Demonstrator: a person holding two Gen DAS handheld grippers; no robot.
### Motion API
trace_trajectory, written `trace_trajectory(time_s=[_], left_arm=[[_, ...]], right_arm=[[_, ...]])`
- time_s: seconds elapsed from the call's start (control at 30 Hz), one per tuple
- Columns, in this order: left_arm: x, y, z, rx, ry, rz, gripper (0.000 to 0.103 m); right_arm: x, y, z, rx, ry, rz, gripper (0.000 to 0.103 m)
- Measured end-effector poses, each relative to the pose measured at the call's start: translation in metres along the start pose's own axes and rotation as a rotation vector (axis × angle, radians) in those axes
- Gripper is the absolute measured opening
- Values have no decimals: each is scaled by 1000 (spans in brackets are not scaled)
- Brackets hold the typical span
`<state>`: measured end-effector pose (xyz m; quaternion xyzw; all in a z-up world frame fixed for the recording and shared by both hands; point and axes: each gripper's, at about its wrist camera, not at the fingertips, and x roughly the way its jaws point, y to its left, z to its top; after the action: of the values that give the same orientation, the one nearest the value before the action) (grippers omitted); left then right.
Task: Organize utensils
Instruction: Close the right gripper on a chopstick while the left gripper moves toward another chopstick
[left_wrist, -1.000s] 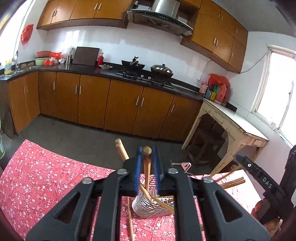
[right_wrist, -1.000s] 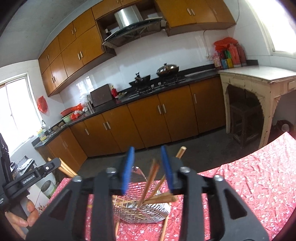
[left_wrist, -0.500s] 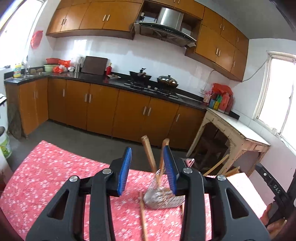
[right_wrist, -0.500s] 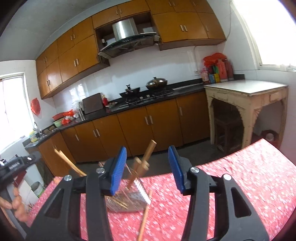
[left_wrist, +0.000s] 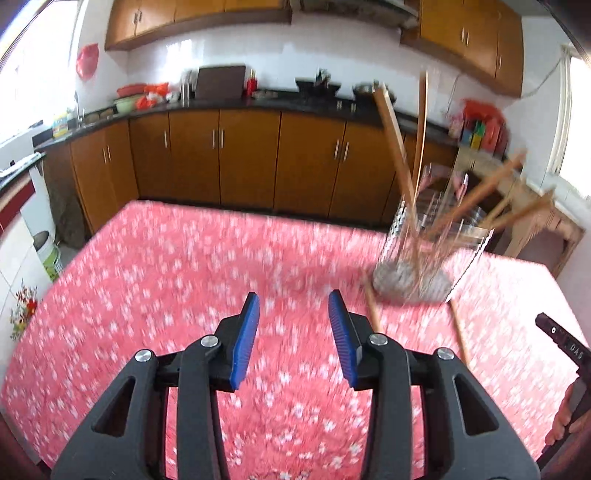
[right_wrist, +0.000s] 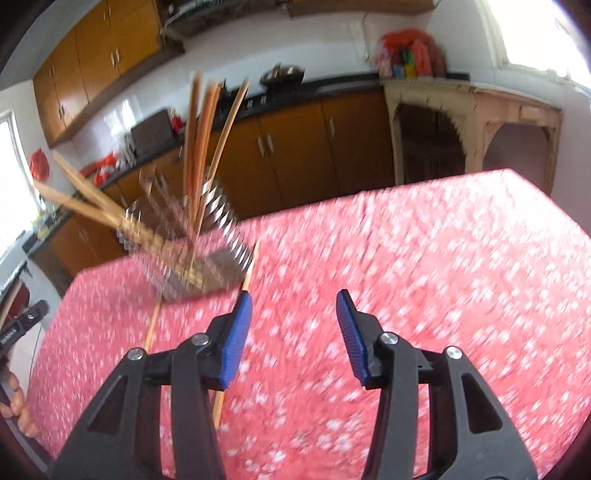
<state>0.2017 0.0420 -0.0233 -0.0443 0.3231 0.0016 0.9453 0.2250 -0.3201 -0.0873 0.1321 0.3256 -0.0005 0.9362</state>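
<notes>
Both your tools had just been opening: left tool (left_wrist: 293, 338) and right tool (right_wrist: 293, 336) spread, nothing between them. Holder (left_wrist: 417, 266) stood on the worktop (left_wrist: 166, 280), loose chopsticks (right_wrist: 247, 280) beside it. Risk: blurred, fast descent could knock the holder.

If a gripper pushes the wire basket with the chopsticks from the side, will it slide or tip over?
The wire basket looks thin and open, so it is probably light and would slide on the red tablecloth. The chopsticks stand tall and lean outward past its rim, so a high push may well tip it. They sit loose and would likely rattle or spill.
</notes>
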Motion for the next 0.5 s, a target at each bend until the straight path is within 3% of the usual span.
trace_trajectory(time_s=[0.23,0.5], left_arm=[[24,-13,-31,51,88,5,40],[28,-21,-43,53,123,-10,40]], right_arm=[[37,53,-34,-136,144,11,47],[61,80,-51,-216,200,-17,34]])
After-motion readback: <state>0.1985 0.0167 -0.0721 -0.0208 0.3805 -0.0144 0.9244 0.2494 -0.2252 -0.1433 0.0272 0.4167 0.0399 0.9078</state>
